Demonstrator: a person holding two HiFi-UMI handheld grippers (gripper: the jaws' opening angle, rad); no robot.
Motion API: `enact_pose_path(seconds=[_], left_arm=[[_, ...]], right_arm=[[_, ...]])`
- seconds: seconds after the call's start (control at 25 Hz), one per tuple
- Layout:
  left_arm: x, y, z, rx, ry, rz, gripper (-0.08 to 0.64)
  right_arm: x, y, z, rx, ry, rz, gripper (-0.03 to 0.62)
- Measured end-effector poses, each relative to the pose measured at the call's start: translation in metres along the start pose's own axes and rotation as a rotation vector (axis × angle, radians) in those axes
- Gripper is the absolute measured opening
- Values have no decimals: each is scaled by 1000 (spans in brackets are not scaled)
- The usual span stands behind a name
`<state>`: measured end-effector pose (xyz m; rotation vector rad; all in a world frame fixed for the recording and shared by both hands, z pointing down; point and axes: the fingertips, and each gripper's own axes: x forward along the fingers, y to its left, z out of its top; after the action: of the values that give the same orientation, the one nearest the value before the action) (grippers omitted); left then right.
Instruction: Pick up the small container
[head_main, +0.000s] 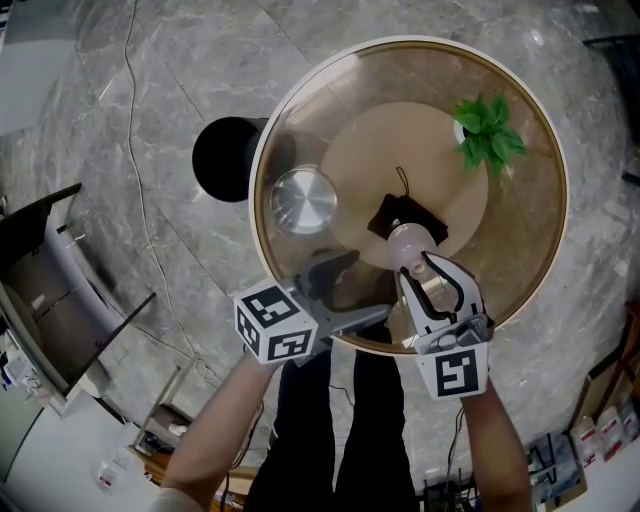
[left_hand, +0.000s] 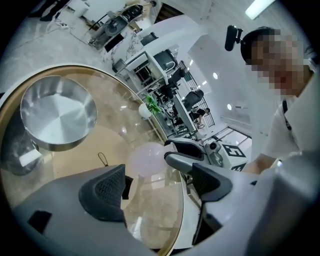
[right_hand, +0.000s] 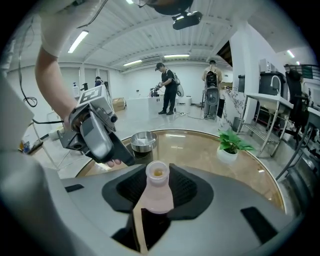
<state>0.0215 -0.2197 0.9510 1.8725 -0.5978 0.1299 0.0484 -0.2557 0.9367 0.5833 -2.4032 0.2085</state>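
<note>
The small container (right_hand: 159, 192) is a pale pink, bulb-shaped bottle with an open neck. My right gripper (right_hand: 157, 187) is shut on it, with both dark pads pressed against its sides. From the head view the container (head_main: 408, 243) sits at the tips of the right gripper (head_main: 418, 265), over a black pad (head_main: 398, 214) on the round glass table (head_main: 300, 90). I cannot tell whether it is touching the pad. My left gripper (head_main: 345, 290) hovers at the table's near edge, left of the container (left_hand: 145, 159). In its own view the left gripper (left_hand: 157, 185) stands open with nothing between its jaws.
A steel bowl (head_main: 303, 200) stands on the table's left side, beyond the left gripper. A small potted plant (head_main: 488, 135) is at the far right of the table. A black round object (head_main: 225, 158) stands on the floor by the table's left rim. People stand far off in the room.
</note>
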Motion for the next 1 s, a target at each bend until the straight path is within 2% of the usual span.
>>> enact_pose_path(seconds=[0.32, 0.56, 1.0], left_arm=[[-1, -5, -2, -174, -41, -104, 423], [-2, -11, 4, -339, -108, -185, 443], [6, -18, 21, -572, -224, -284, 456]], right_arm=[[-5, 5, 5, 16, 3, 24, 149], [-19, 12, 20, 20, 7, 71, 149], [-44, 19, 45, 27, 4, 120, 149]])
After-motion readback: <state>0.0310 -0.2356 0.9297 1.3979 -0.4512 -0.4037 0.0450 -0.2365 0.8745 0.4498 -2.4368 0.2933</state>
